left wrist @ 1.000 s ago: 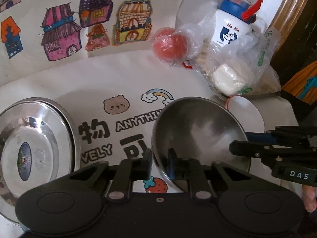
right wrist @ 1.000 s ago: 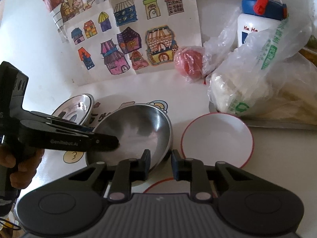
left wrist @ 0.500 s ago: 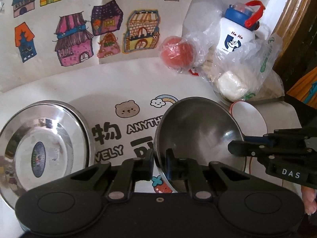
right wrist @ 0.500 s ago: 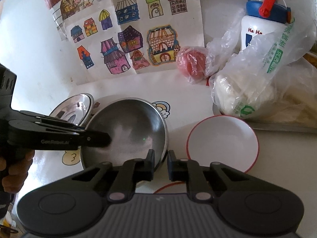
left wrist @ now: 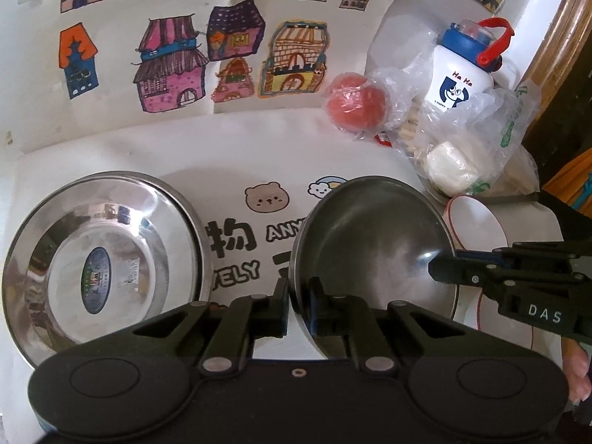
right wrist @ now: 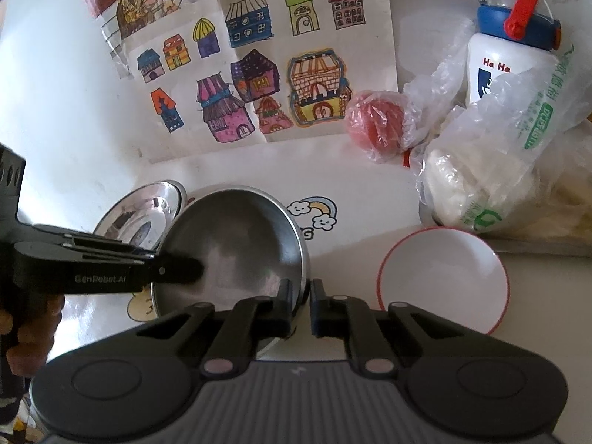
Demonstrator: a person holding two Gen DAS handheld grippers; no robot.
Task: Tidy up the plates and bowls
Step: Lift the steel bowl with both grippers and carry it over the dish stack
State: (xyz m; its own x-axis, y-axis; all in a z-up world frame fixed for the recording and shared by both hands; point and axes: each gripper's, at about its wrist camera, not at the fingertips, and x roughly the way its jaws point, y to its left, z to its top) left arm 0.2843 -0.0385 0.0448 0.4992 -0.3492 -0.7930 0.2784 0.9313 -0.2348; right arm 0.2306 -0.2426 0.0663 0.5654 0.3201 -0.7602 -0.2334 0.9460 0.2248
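A dull steel bowl [left wrist: 370, 236] [right wrist: 236, 244] is held by both grippers over the printed mat. My left gripper [left wrist: 299, 296] is shut on its left rim and shows from the side in the right wrist view [right wrist: 196, 268]. My right gripper [right wrist: 300, 296] is shut on the right rim, reaching in from the right in the left wrist view [left wrist: 436, 268]. A shiny steel plate [left wrist: 100, 259] [right wrist: 140, 214] lies to the left, its edge overlapped by the bowl in the right wrist view. A white red-rimmed bowl [right wrist: 444, 277] [left wrist: 477, 222] rests to the right.
At the back right are a bagged red fruit [right wrist: 373, 125], a white bottle with a blue lid [right wrist: 510, 63] and plastic bags of food [right wrist: 492, 181]. House drawings [right wrist: 259, 74] lean on the wall. A second red-rimmed plate [left wrist: 507, 329] lies under the right gripper.
Both grippers closed their jaws onto the dull bowl's rim. The bowl shifted left, nearer the shiny plate, and the white bowl now sits farther from it.
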